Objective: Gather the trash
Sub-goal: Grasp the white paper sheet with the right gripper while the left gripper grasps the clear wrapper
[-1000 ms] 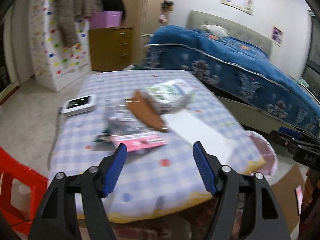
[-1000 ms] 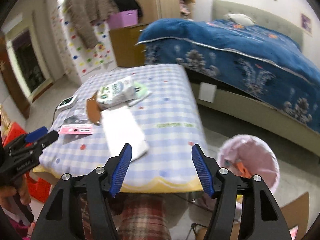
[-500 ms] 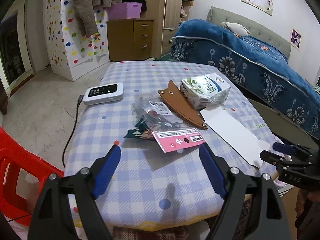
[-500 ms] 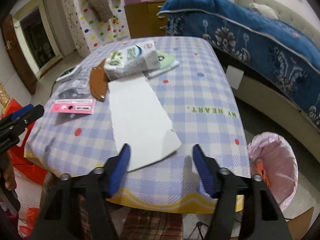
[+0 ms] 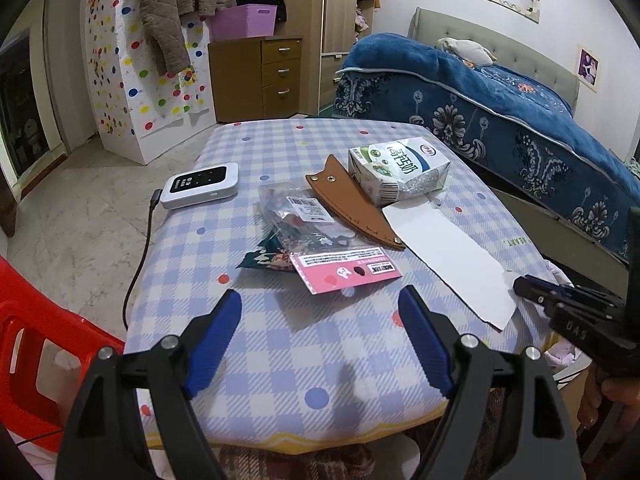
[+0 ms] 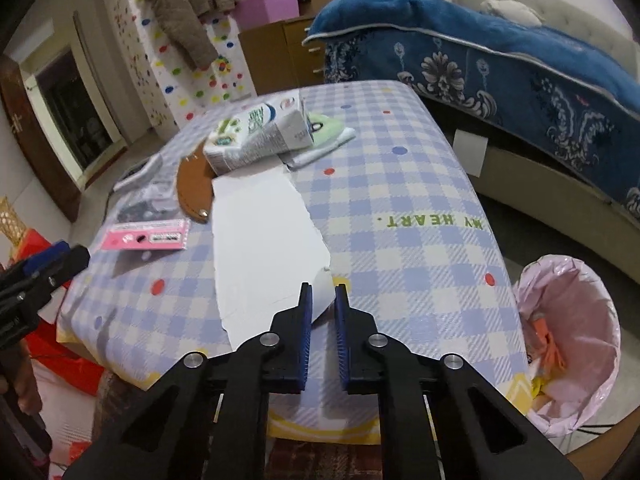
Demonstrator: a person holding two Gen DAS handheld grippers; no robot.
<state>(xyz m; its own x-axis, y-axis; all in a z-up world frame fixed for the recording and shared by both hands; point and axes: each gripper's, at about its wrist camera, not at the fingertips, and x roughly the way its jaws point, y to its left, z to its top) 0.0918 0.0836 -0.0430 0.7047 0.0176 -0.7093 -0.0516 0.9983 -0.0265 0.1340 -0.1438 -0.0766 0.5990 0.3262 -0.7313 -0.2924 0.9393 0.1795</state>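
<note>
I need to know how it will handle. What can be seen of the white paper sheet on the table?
The white paper sheet is long, thin, blank and ragged-edged, lying flat on the checked tablecloth. Its far end tucks under the milk carton; its near corner curls up between the closing pads of the right tool.

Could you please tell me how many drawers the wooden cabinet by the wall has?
3, stacked on the wooden cabinet: top drawer, middle drawer, bottom drawer. The cabinet's left part shows no drawers.
</note>
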